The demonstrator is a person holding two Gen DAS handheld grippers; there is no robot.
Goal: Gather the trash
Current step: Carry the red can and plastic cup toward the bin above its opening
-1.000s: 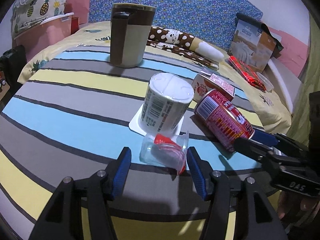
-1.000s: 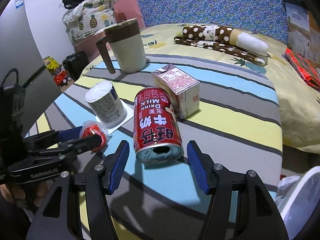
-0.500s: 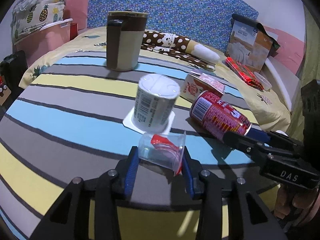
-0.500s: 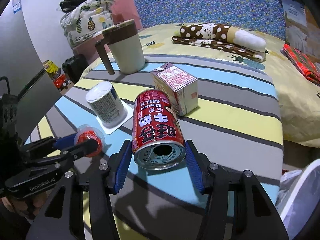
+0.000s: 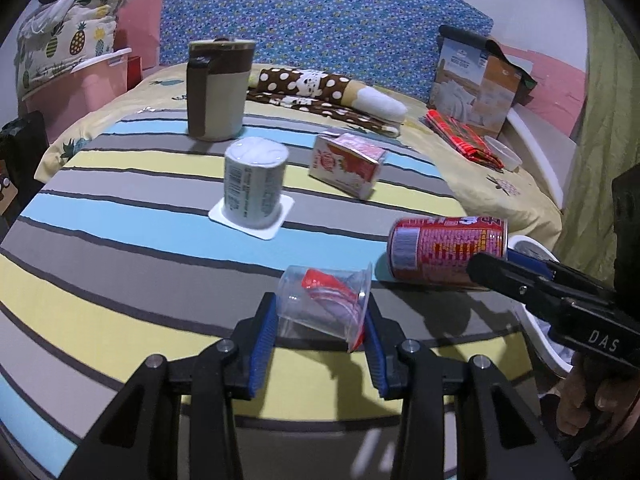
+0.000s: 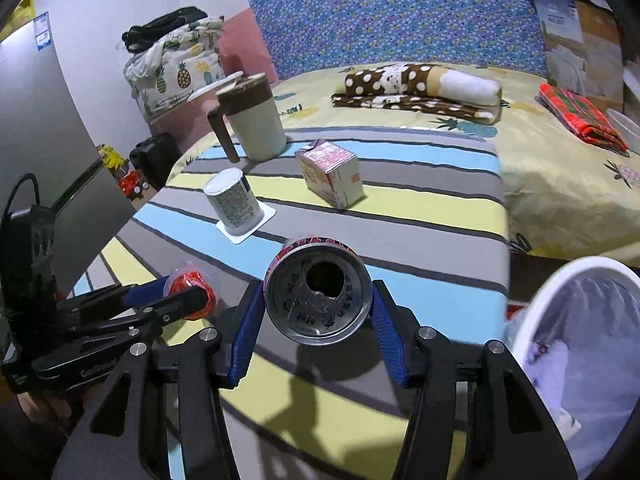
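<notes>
Left tool (image 5: 320, 320): clamped on the clear plastic cup (image 5: 326, 302), lying sideways across the pads with a red wrapper (image 5: 320, 282) inside. It looks clear of the desk (image 5: 120, 248).
Right tool (image 6: 316, 318): gripping the red milk can (image 6: 316, 294) by its sides, opened end facing you, body pointing away along the fingers.
Step in hand: both pieces look picked and in carry to the bin, judging by the lift and the bin close by.
Bin: white-rimmed trash bin (image 6: 540, 312) with a liner sits just right of the right tool and below desk level.
Right carry: swing the can right over the rim, get it well inside the opening, then release. Keep the opened end from tipping down before that; you can't tell whether liquid remains.
Left carry: the cup is thin and soft, so don't squeeze harder. Its mouth is sideways, so the wrapper could slide out; tilt the mouth up while moving.
Spacing: the tools sit side by side and close. Drop the can first, clear out, then bring the cup across.
Left on desk: yogurt pot (image 5: 254, 184) on its white lid and small carton (image 5: 346, 164), both ahead of the tools.
Leave: lidded mug (image 5: 218, 88) at the far edge, probably not trash.
</notes>
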